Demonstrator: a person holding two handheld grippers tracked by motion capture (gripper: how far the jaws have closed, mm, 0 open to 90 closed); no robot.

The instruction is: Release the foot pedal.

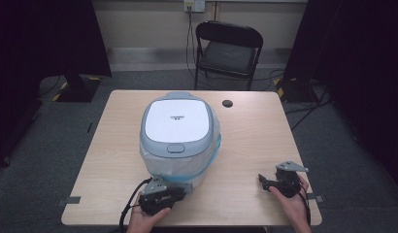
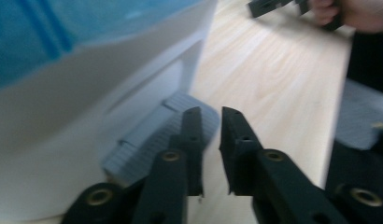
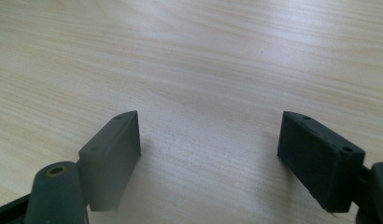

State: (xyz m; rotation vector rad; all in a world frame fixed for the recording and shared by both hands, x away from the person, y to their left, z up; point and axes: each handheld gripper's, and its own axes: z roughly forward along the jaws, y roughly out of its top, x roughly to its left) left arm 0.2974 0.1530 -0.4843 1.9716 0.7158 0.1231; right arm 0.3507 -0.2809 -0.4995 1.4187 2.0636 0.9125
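Left gripper (image 2: 210, 119) – jaws nearly together, small gap, holding nothing, just beside grey pedal (image 2: 157, 135) of white bin (image 1: 180, 136) at table (image 1: 255, 141) middle. Right gripper (image 3: 208, 140) – jaws wide apart, empty, low over bare wood.

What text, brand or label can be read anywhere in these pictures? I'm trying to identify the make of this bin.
Nothing can be read.
White lid of the bin: a small dark mark, likely a logo, too small and blurred to read.
Wall socket: no legible marking.
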